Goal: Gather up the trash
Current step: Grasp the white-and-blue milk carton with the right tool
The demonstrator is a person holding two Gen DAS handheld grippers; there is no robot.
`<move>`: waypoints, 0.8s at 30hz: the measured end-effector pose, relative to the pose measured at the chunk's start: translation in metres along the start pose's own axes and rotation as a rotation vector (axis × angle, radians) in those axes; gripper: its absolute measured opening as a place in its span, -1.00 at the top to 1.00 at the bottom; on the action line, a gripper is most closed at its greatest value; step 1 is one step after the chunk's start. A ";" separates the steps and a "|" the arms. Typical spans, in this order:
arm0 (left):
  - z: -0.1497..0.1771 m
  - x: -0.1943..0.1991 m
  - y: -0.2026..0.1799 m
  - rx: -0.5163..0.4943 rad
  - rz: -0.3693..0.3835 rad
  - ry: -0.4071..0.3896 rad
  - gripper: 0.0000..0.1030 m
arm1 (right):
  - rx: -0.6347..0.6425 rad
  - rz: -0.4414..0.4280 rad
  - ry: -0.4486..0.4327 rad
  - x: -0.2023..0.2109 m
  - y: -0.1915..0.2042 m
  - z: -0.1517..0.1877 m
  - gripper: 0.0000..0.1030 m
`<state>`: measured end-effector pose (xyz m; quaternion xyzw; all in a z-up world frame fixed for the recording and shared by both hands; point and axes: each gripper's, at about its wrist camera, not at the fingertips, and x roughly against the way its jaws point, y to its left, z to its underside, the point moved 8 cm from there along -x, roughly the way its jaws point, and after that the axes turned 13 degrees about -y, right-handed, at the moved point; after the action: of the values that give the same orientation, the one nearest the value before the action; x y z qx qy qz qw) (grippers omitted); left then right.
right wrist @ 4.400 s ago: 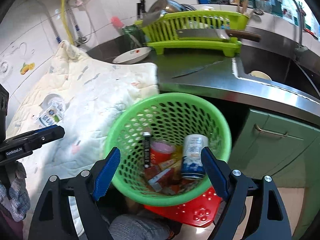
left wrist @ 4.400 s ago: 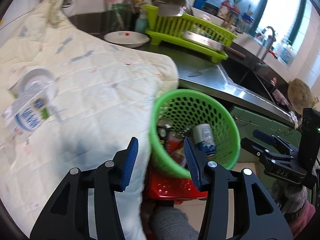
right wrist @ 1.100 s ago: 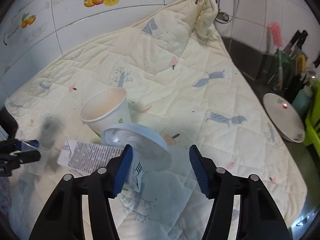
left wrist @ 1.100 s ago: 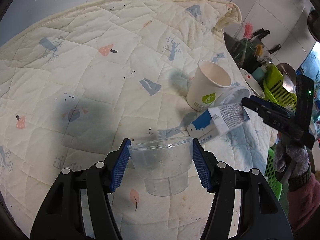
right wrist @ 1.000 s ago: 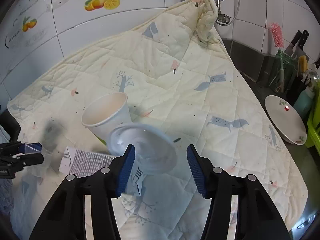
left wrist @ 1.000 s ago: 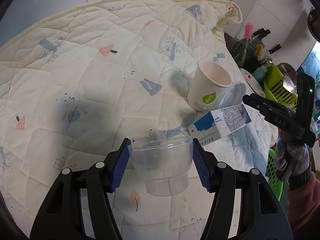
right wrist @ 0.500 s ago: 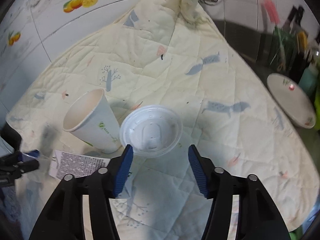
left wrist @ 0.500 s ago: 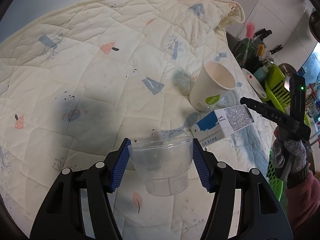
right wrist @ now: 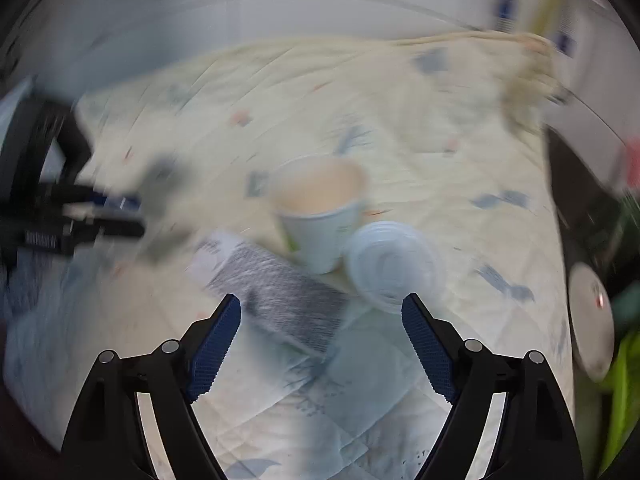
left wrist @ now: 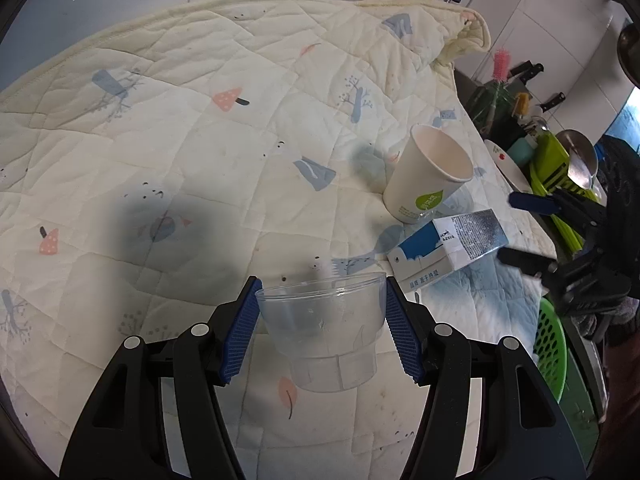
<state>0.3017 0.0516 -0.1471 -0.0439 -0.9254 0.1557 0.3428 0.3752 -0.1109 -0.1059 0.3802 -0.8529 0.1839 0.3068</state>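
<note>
My left gripper [left wrist: 322,330] is shut on a clear plastic cup [left wrist: 324,336], held above the quilt [left wrist: 180,140]. A white paper cup [left wrist: 428,174] with a green leaf mark stands on the quilt, with a blue and white carton [left wrist: 444,246] lying beside it. In the blurred right wrist view my right gripper [right wrist: 320,340] is open and empty, just short of the carton [right wrist: 276,284], the paper cup [right wrist: 320,212] and a clear plastic lid [right wrist: 390,266]. The right gripper also shows in the left wrist view [left wrist: 528,228], right of the carton.
A green mesh bin [left wrist: 554,344] sits low at the quilt's right edge. A white plate [right wrist: 592,312], a green dish rack [left wrist: 560,168] and knives stand on the counter to the right. Tiled wall lies behind the quilt.
My right gripper has let go of the plastic lid, which now lies by the paper cup, and has swung fast and opened wider. My left gripper still holds the clear cup in place.
</note>
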 end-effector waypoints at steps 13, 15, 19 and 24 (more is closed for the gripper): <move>0.001 0.007 0.018 0.020 -0.019 -0.005 -0.17 | 0.322 -0.082 0.170 -0.060 0.044 0.010 -0.60; 0.001 0.008 0.020 0.022 -0.020 -0.006 -0.17 | 0.343 -0.085 0.192 -0.065 0.047 0.015 -0.58; 0.001 0.008 0.022 0.031 -0.019 -0.007 -0.17 | 0.353 -0.099 0.222 -0.061 0.055 0.022 -0.23; 0.002 0.011 0.018 0.030 -0.008 -0.011 -0.17 | 0.292 -0.025 0.194 -0.051 0.052 0.022 -0.04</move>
<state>0.2912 0.0702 -0.1476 -0.0341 -0.9250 0.1683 0.3390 0.3538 -0.0625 -0.1600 0.4119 -0.7787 0.3379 0.3314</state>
